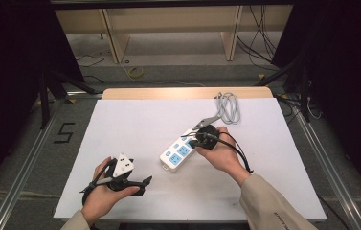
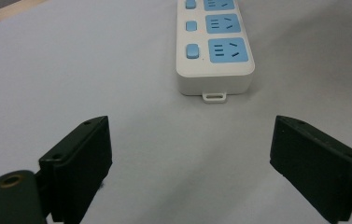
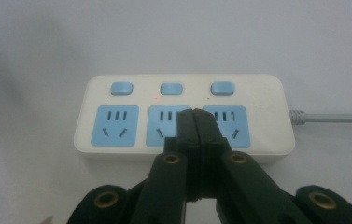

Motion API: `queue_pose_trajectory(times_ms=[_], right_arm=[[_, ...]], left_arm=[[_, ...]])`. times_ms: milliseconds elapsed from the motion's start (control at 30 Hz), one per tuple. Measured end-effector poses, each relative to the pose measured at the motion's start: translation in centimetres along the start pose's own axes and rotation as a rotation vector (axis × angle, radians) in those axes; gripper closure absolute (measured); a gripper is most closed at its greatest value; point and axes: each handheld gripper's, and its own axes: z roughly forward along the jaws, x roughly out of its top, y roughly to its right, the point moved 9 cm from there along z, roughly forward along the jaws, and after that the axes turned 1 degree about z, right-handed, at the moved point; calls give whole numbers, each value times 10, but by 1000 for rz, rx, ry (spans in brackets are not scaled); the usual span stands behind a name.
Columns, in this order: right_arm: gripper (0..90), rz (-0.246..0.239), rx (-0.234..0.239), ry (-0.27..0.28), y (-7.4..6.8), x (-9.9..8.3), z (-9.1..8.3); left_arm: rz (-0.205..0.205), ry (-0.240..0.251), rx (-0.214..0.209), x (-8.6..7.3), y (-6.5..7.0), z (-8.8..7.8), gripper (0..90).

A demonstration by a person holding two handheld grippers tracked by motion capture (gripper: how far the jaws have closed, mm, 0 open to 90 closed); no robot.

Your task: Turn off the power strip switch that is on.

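L hand-held gripper [image 2: 190, 163] jaws apart, low; R hand-held gripper [image 3: 195, 122] closed over power strip [image 3: 183, 119].

The left hand [image 1: 102, 194] rests low on the surface [image 1: 140, 124], near its front edge and well apart from the power strip [image 1: 180, 152], holding the left gripper [image 1: 145, 182] pointed toward that strip with jaws spread wide and nothing between them. The right forearm, in a beige sleeve [image 1: 271, 206], reaches in diagonally. The right hand [image 1: 221, 151] holds the right gripper [image 3: 194, 123] over the strip's far end, its jaws pressed together, tips above the strip's face between two sockets; contact cannot be told.
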Motion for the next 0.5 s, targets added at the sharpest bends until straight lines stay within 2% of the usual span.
queue_pose_trajectory(times_ms=[500], right_arm=[[900, 4, 5, -22, -3, 9, 12]], left_arm=[[2, 1, -2, 0, 0, 0, 125]])
